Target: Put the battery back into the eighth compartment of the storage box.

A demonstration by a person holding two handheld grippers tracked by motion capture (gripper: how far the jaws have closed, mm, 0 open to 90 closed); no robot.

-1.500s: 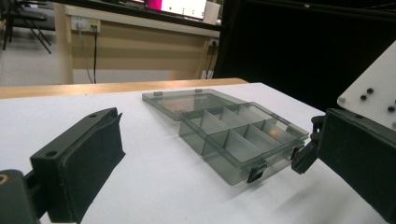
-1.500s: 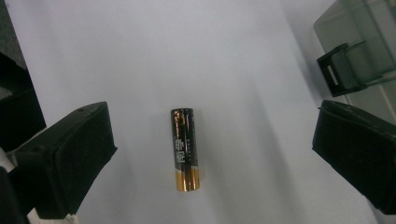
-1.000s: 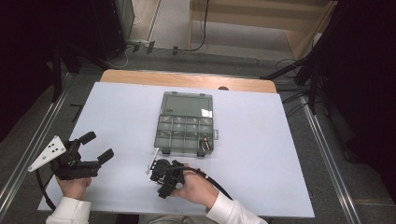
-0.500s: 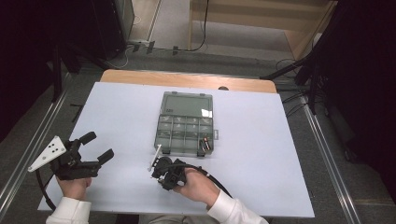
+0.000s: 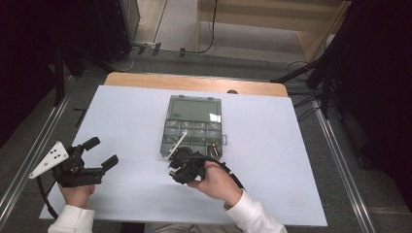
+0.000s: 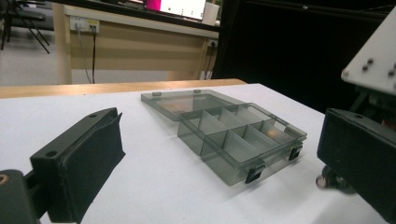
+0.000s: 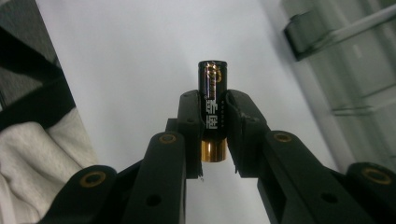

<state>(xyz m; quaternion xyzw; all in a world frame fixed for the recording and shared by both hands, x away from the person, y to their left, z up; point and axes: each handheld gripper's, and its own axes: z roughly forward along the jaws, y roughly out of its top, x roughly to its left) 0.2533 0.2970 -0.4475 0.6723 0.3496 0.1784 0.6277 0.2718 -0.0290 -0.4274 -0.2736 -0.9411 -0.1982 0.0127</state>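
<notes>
A grey see-through compartment box lies open mid-table, its lid folded flat behind it. Some batteries lie in its near right compartment. My right gripper hovers just before the box's near left corner. It is shut on a black battery with a gold end, which stands up between the jaws above the white table. My left gripper rests at the table's near left, open, with nothing between its jaws. It faces the box from a distance.
The white tabletop has bare room right of the box and between the grippers. A wooden strip runs along the far edge. Metal rails flank the table. A white sleeve is near the right gripper.
The right gripper has lifted and shifted slightly toward the box's near edge with the battery. The left gripper has stayed put.
</notes>
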